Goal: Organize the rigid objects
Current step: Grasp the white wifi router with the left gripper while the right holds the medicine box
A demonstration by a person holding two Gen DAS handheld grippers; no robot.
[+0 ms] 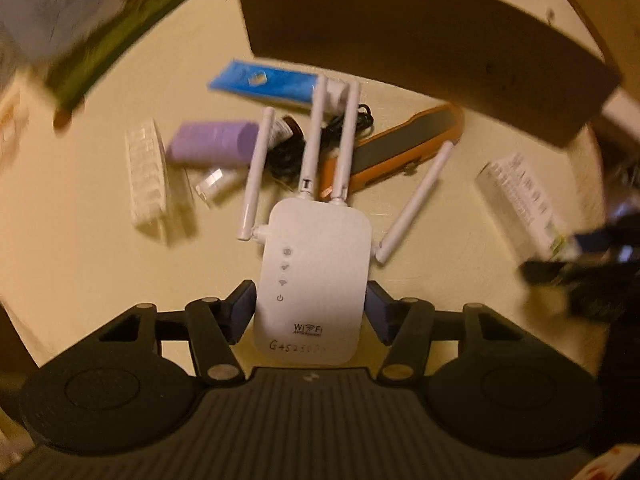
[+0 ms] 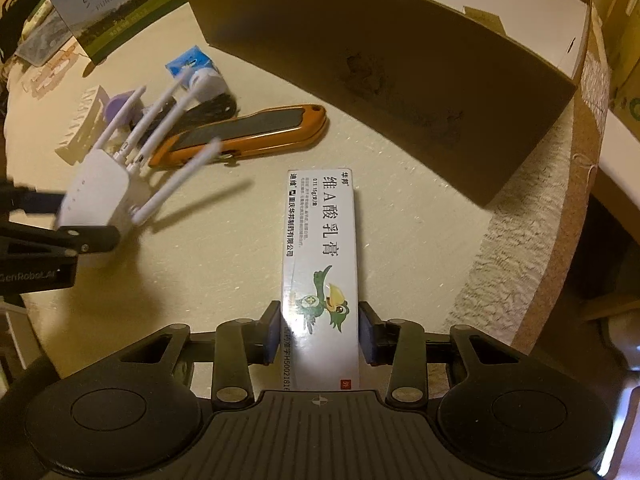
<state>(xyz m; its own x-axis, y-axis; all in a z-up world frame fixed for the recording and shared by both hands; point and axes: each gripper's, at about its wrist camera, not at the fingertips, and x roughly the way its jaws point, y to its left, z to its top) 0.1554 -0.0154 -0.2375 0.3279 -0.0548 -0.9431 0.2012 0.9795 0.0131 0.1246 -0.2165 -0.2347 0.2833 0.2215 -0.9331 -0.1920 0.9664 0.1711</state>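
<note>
the left tongs (image 1: 311, 312) grip the lower body of a white wi-fi repeater (image 1: 314, 276), blue pads pressed to both its sides, its 4 antennas fanned out above a cluttered cream bench (image 1: 80, 272). the right tongs (image 2: 319, 332) clamp a white ointment box (image 2: 320, 264) printed with a green bird, the box running lengthwise away from the camera with its far end over bare bench. just beyond the repeater's antennas lie an orange-edged solar power bank (image 1: 396, 148), a tangle of black cable (image 1: 292, 148), a purple box (image 1: 212, 142), a blue packet (image 1: 264, 82) and a white ribbed pack (image 1: 146, 172), all crowded together in the middle. a large brown cardboard box (image 2: 400, 60) stands along the far side, its near wall close behind the power bank. a milk carton (image 2: 108, 4) stands at the far left corner. in the right wrist view the bench's rounded, rough-textured edge (image 2: 532, 240) curves down the right side; open bench lies between the ointment box and that edge, and in front of the cardboard wall.
</note>
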